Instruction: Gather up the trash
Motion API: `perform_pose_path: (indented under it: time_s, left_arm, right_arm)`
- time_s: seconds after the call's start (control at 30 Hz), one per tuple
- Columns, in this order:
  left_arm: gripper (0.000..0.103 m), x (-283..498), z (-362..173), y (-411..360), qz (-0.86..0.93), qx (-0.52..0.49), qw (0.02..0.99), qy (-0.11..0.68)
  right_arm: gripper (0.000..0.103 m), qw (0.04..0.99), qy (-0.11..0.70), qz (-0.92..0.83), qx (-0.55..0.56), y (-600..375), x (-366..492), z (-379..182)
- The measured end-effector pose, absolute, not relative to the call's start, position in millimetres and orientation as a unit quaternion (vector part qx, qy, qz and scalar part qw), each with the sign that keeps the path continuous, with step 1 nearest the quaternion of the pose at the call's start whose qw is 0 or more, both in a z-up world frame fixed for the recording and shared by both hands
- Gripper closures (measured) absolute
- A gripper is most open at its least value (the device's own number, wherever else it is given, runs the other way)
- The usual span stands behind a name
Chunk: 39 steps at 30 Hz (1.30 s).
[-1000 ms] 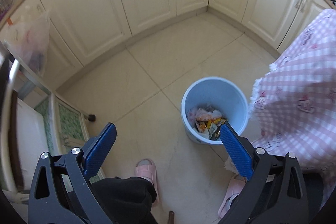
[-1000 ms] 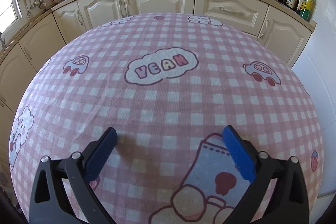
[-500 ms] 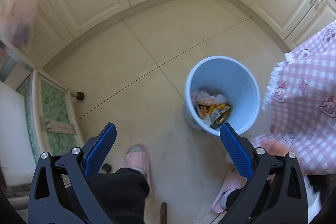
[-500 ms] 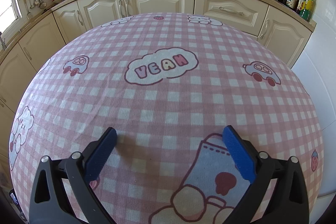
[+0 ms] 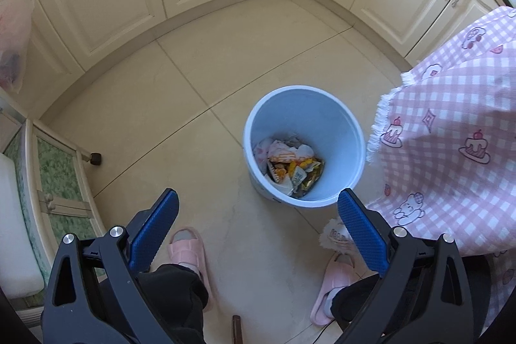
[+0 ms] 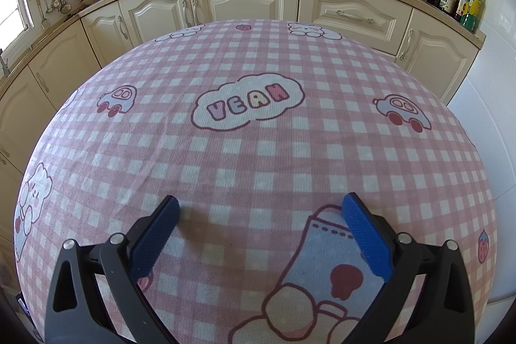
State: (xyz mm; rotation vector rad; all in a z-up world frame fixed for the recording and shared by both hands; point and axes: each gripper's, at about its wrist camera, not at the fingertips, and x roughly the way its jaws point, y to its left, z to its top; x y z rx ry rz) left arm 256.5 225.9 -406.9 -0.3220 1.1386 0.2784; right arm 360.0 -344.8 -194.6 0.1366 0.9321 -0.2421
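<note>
trash lies as crumpled wrappers in the bottom of the blue bin on the floor, just beside the hanging pink check cloth. worktop shows only cloth, no litter. left gripper has tilted down over the bin since a second ago, fingers spread, empty. right gripper unchanged, fingers spread, empty. judgement: collection looks finished.

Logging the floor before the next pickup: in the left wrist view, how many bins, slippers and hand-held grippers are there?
Blue bin with wrappers inside: 1
Pink slippers: 2
Hand-held gripper, left, open and empty: 1
Total: 4
</note>
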Motion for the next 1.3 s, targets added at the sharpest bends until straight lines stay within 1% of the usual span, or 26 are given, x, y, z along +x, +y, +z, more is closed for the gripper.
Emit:
perform_pose_path:
  time_s: [0.53,1.3]
  left_arm:
    - [0.008,255,-397,200,0.105,-0.136,0.842,0.511]
    - [0.008,254,-389,194,0.097,-0.132,0.852,0.497]
  right_arm:
    - [0.004,0.884,0.448,-0.116,0.066,-344,360,-195]
    - [0.004,0.884,0.448,-0.117,0.066,-345,360,-194]
